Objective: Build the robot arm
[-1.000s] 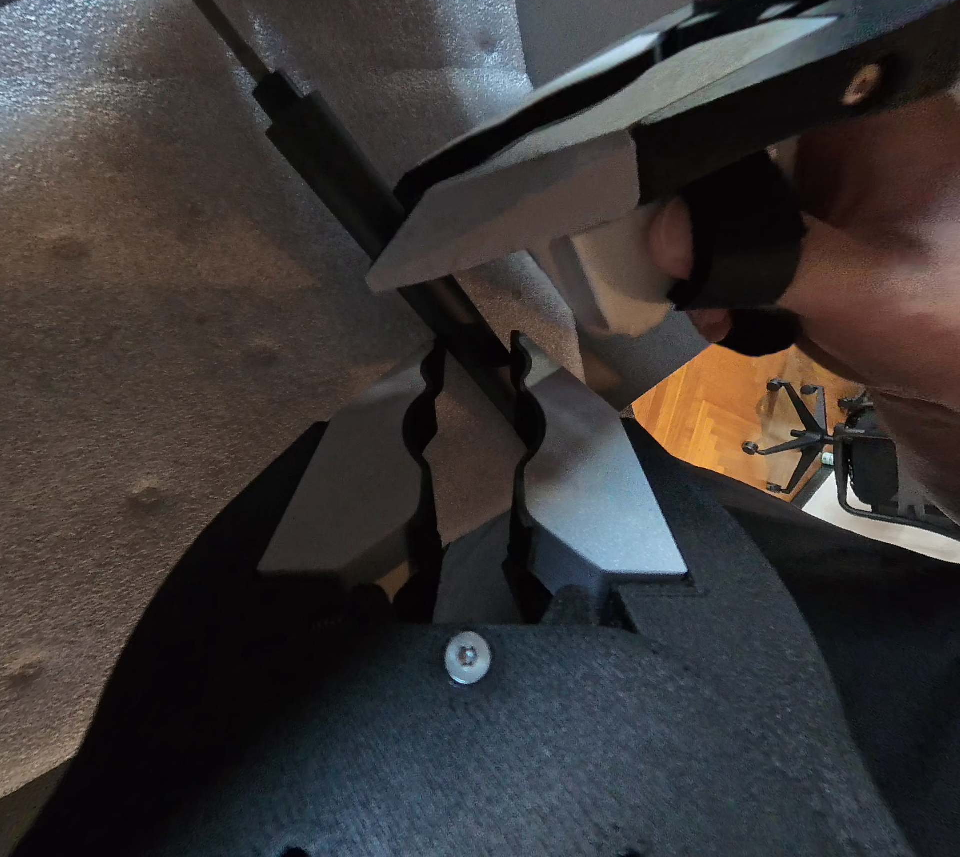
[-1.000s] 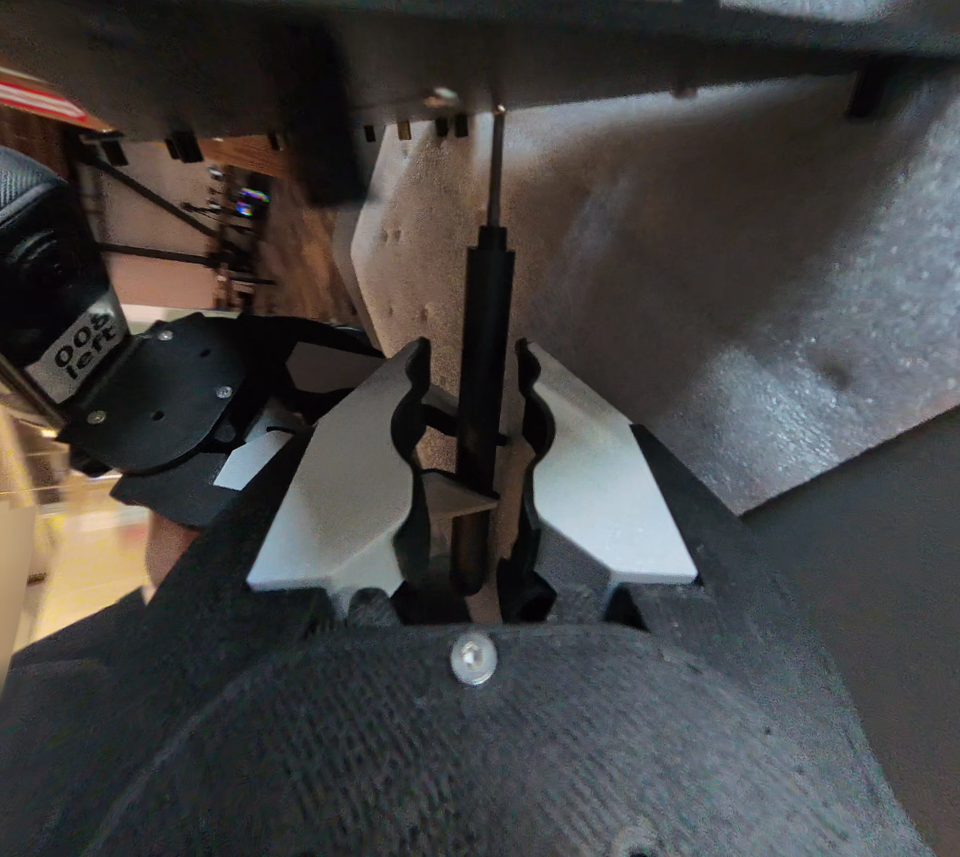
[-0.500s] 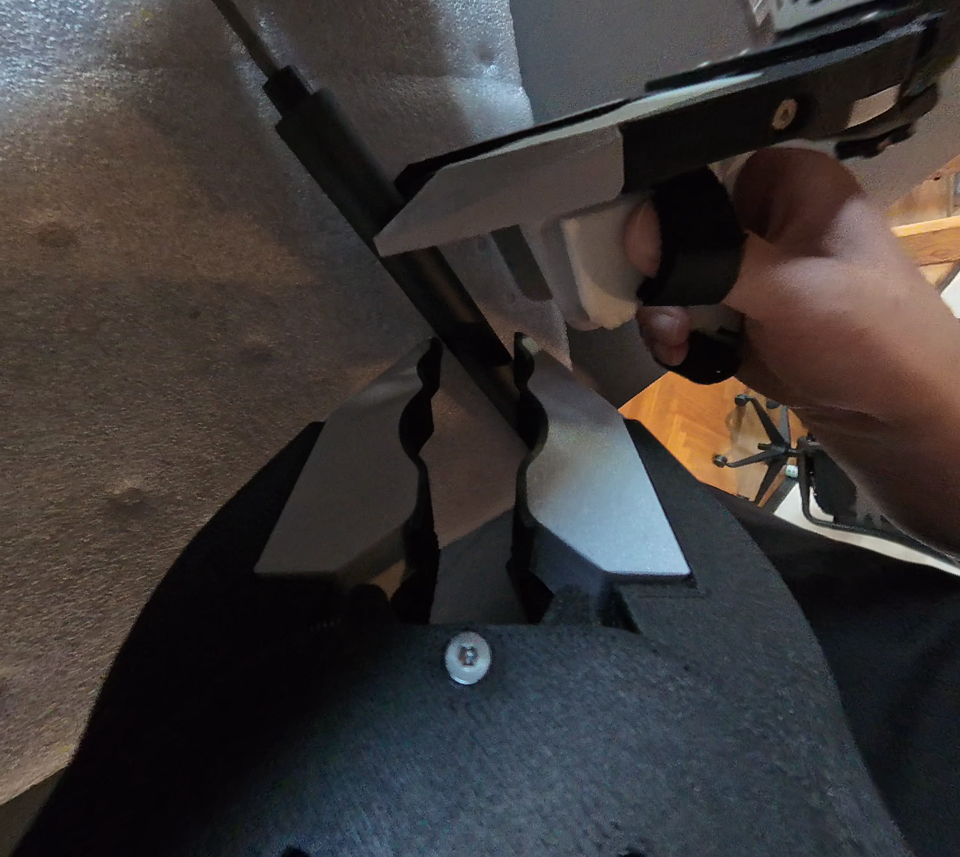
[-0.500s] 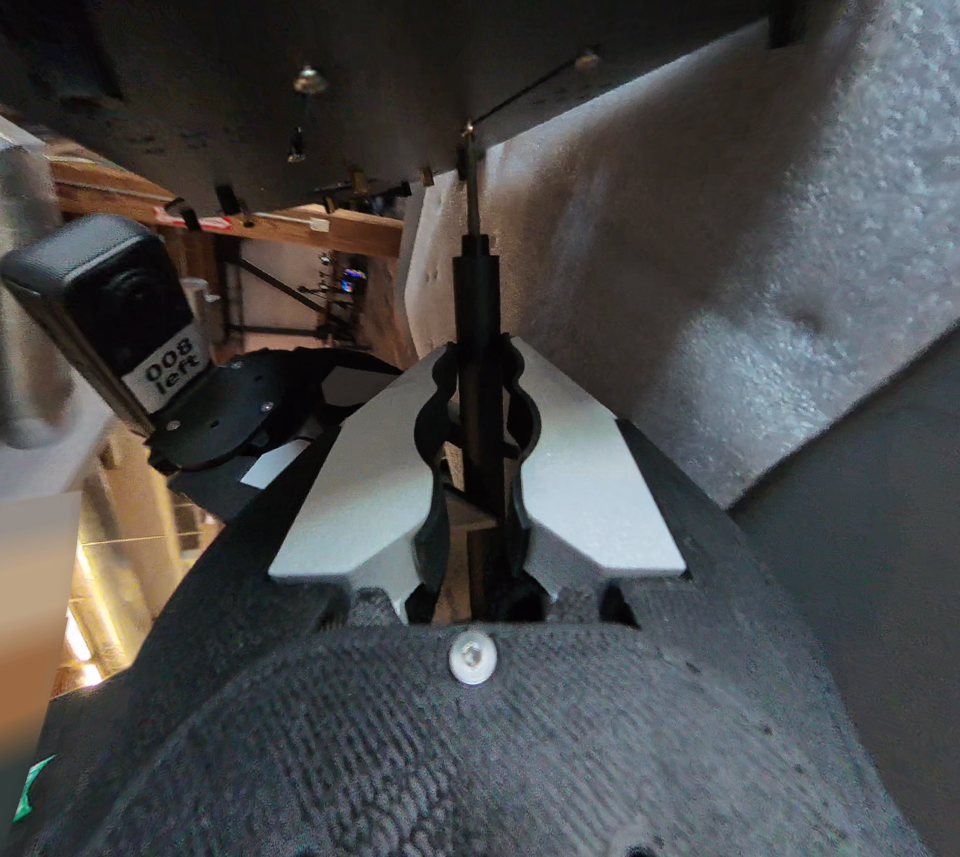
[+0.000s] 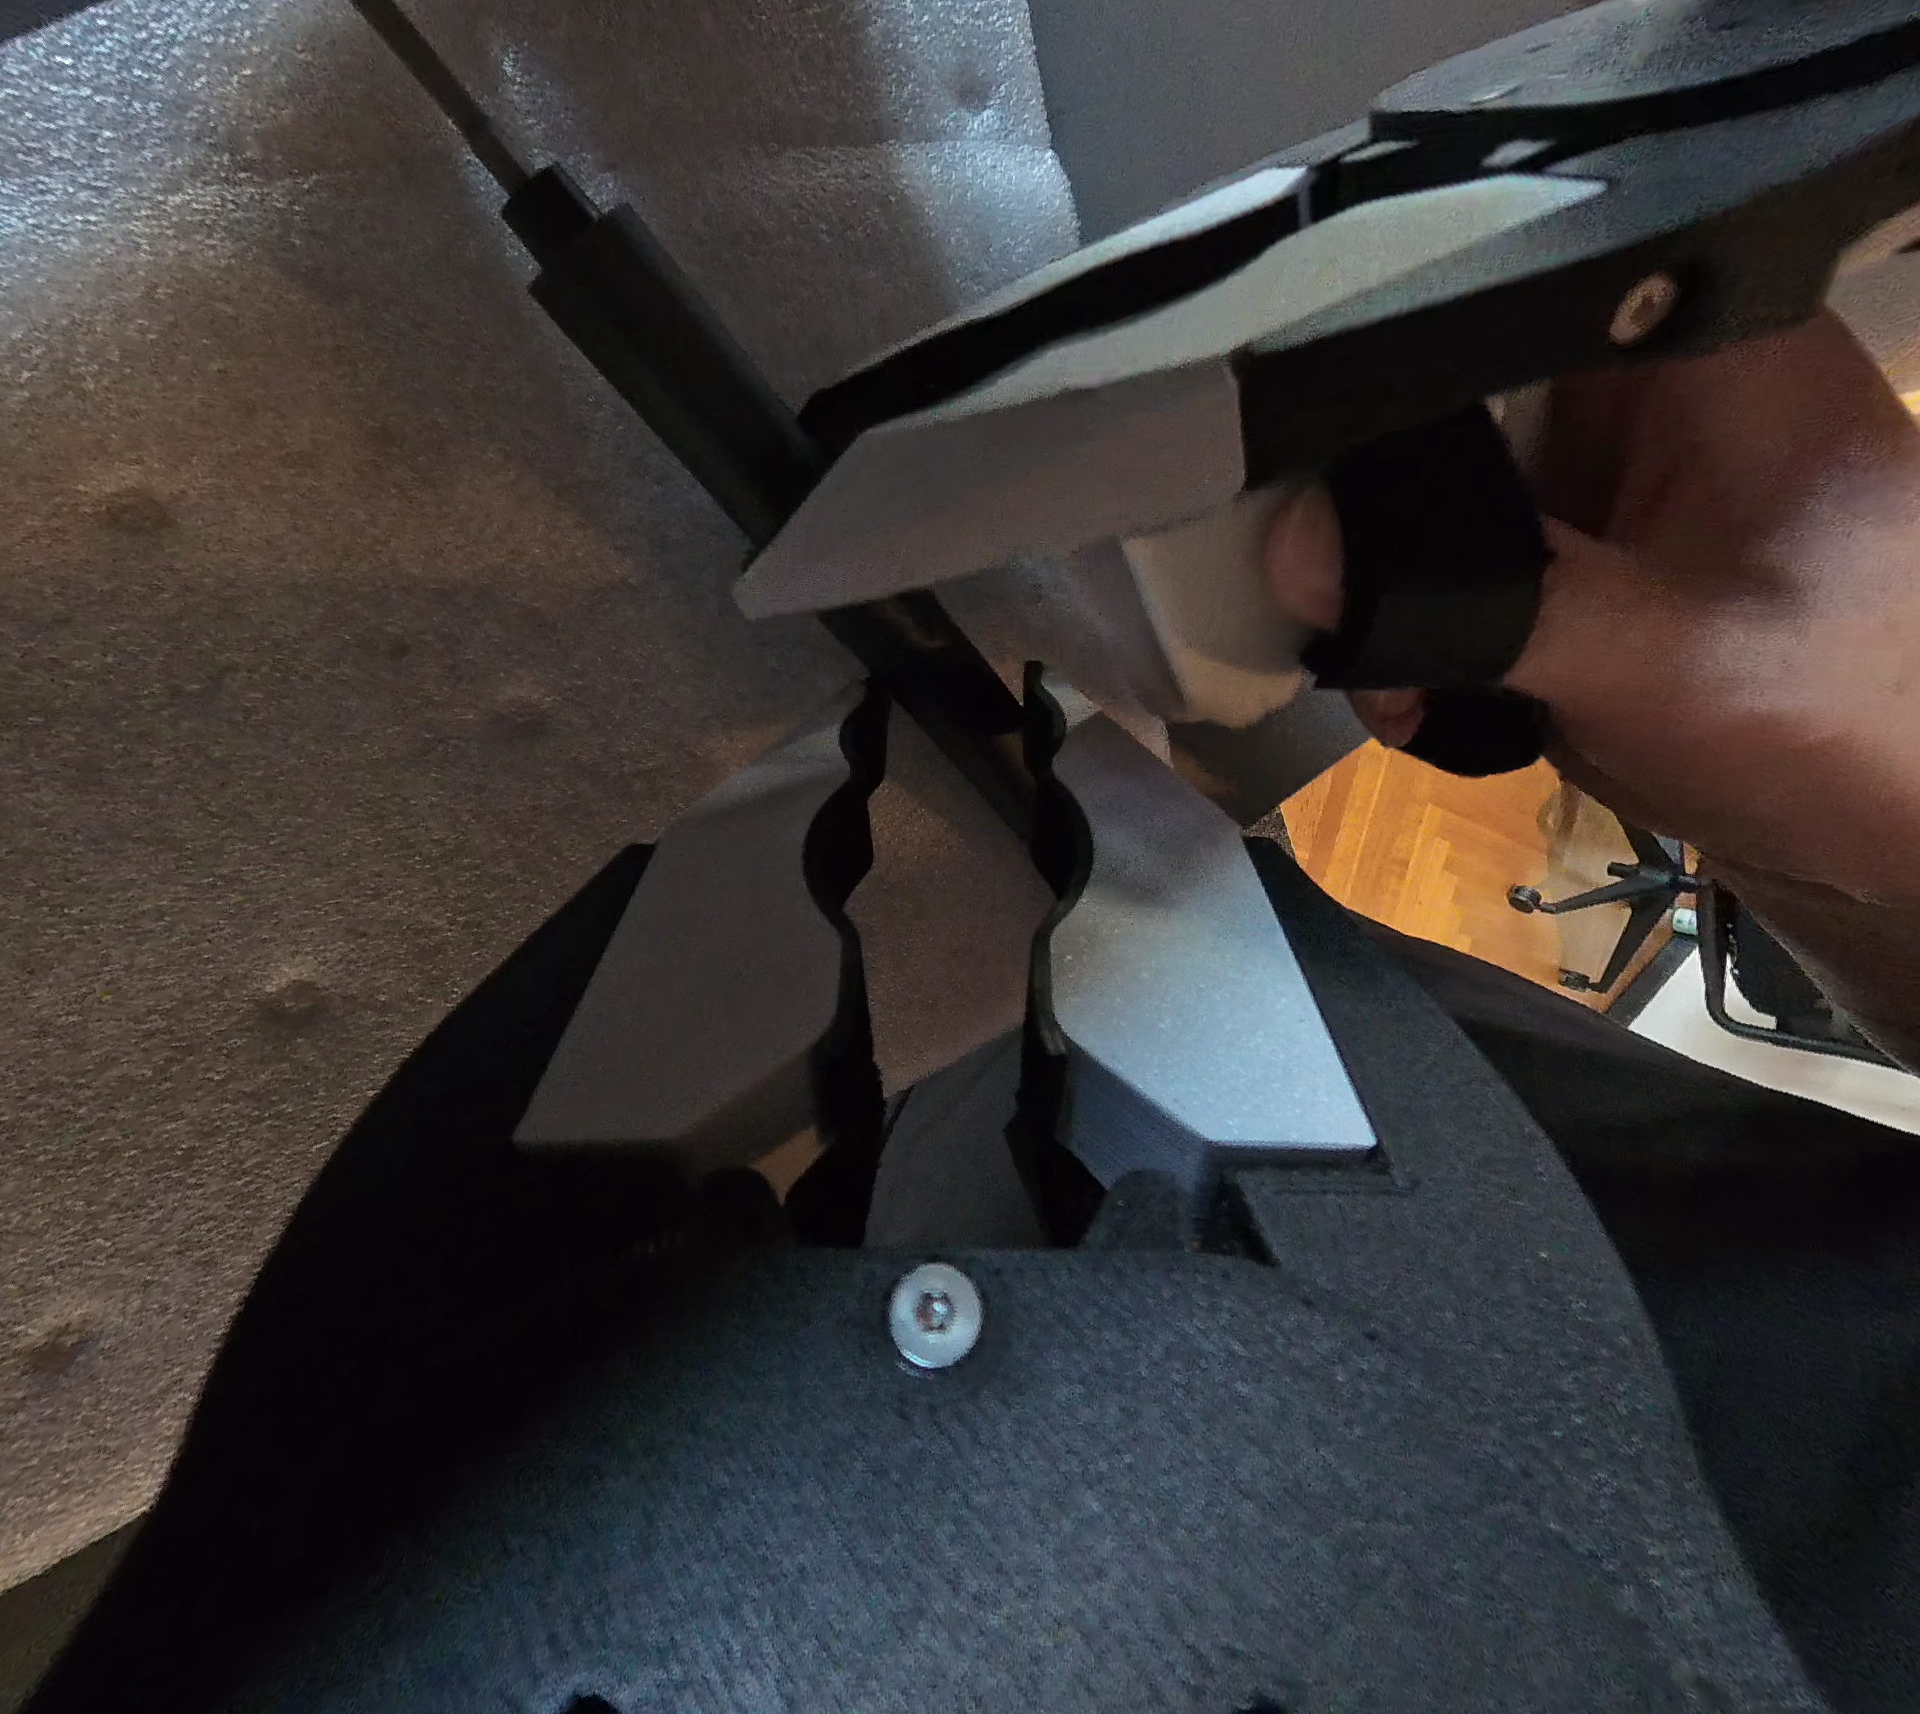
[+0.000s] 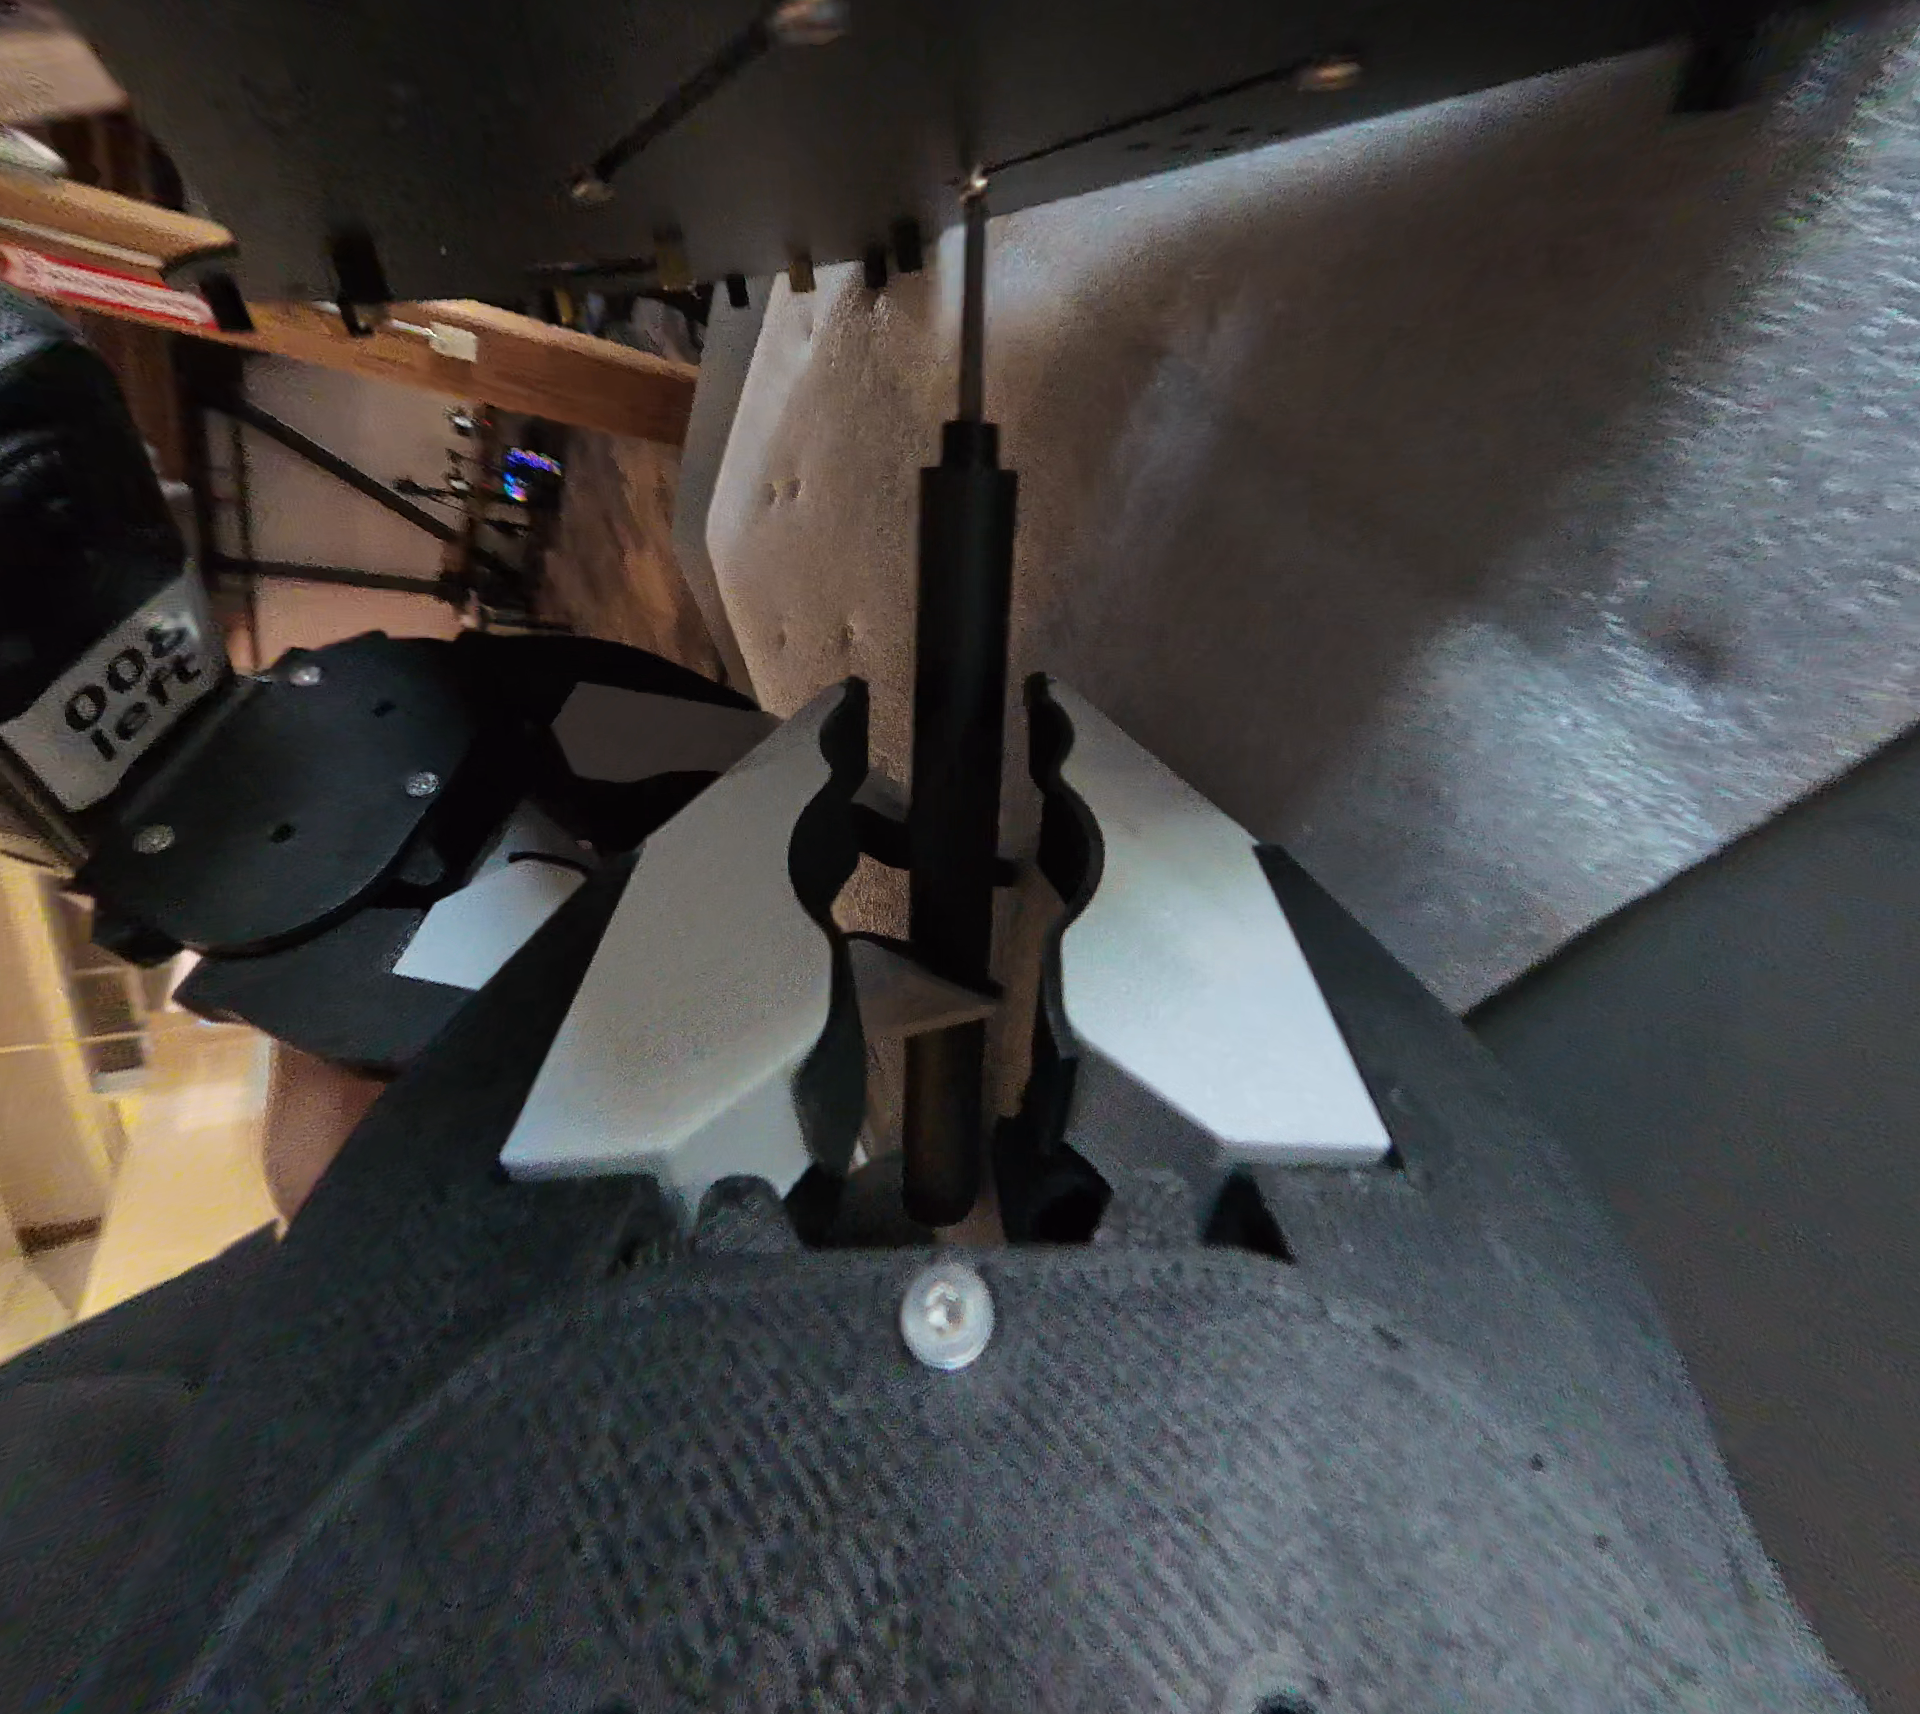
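The screwdriver (image 6: 961,729) stands front and centre in the right wrist view: black handle, thin steel shaft (image 6: 971,314) rising from it, tip pressed up against a screw (image 6: 975,184) at the edge of a dark panel (image 6: 935,2) overhead. The panel has more screws on its underside and little black feet along its edge.

The right gripper (image 6: 945,895) has the handle running between its white fingers (image 6: 686,968), and there's clear daylight on both sides, so the jaws sit apart and nothing is clamped. The handle's butt end sits low in the gap, near the gripper body.

Over to the left wrist view: the left gripper (image 5: 951,875) is parted too, its wavy black pads (image 5: 842,843) apart with bare space between them. The same screwdriver (image 5: 665,355) slants across from the upper left, and its handle passes down at the fingertips (whether it touches the right-hand finger, I cannot tell). The right gripper (image 5: 1039,459) comes in from the right side here, gripped by a hand (image 5: 1683,625), its fingers laid over the handle.

Behind it all lies a grey foam sheet (image 5: 260,521), dimpled and grainy. Off at the lower right, a patch of wooden floor (image 5: 1403,843) and a chair base (image 5: 1621,895); in the right wrist view, a wooden beam (image 6: 499,360) runs beneath the panel.
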`<state>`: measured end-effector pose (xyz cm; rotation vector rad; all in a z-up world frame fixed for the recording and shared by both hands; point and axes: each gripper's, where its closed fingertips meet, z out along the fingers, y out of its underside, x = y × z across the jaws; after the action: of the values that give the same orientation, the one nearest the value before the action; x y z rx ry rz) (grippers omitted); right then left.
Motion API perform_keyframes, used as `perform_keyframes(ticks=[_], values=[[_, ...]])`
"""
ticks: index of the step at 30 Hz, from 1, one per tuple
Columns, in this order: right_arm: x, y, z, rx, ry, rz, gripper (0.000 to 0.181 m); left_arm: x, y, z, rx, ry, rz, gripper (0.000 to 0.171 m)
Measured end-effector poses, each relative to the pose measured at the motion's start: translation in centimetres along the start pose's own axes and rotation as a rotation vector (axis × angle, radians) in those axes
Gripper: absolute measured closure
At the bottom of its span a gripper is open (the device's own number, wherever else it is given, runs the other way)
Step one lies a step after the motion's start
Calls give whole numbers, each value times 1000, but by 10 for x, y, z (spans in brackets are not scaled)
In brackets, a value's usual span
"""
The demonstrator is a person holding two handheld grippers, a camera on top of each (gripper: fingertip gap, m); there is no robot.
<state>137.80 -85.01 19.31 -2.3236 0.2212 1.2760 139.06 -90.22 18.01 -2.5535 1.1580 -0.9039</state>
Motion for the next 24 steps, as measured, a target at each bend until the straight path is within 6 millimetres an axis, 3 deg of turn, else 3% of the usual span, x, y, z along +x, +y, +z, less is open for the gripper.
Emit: perform_keyframes(ticks=[1,4,13,24], values=[[-3,1,2,-12,9,-14,153,0,0,0,-1,-3,2,147],[3,1,4,-27,60,-63,165,0,0,0,0,-8,7,147],[-3,-2,2,84,-189,178,165,2,-1,0,40,-11,19,143],[-3,-1,3,60,-193,194,164,1,1,1,18,-65,71,143]])
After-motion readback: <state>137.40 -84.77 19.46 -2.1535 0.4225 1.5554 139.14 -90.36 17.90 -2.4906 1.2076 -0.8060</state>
